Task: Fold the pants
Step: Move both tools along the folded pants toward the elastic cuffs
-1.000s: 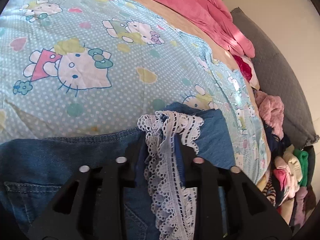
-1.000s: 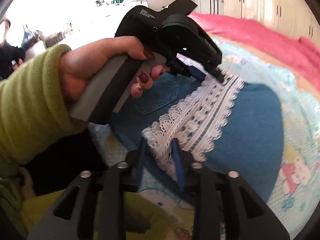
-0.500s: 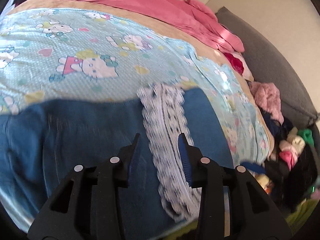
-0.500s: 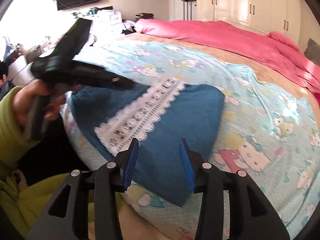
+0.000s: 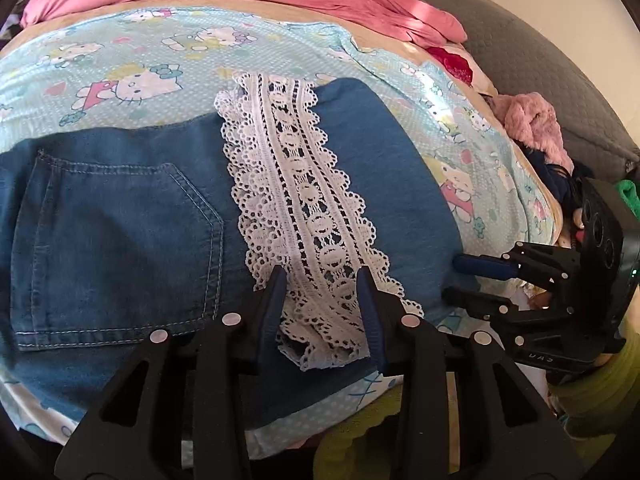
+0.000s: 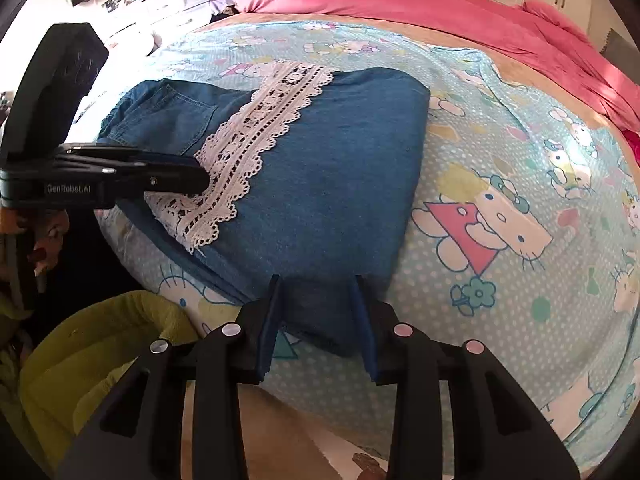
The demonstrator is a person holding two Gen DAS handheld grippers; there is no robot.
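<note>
- Across the middle of both views lie the pants [image 5: 340, 184], folded flat on the bed sheet [image 5: 132, 52], a blue sheet with cartoon cats.
- Lace trim [image 5: 296, 208] runs from the upper middle of the left wrist frame down to its lower middle; a back pocket [image 5: 120, 248] shows at the left of that frame.
- Left gripper [image 5: 322, 300] — jaws parted, one on each side of the lace's lower end, nothing pinched between them; in the right wrist view it comes in from the left edge, its tip at the lace.
- Right gripper [image 6: 316, 312] — jaws closing, the near corner of the pants between them in the lower middle of the frame, pads not yet pressing the cloth.
- Along the top of both frames lies a pink blanket [image 6: 440, 4].
- At the right edge of the left wrist view sits a heap of clothes [image 5: 532, 128] against a grey cushion [image 5: 532, 52].
- At the lower left of the right wrist frame shows a green sleeve [image 6: 100, 356].
</note>
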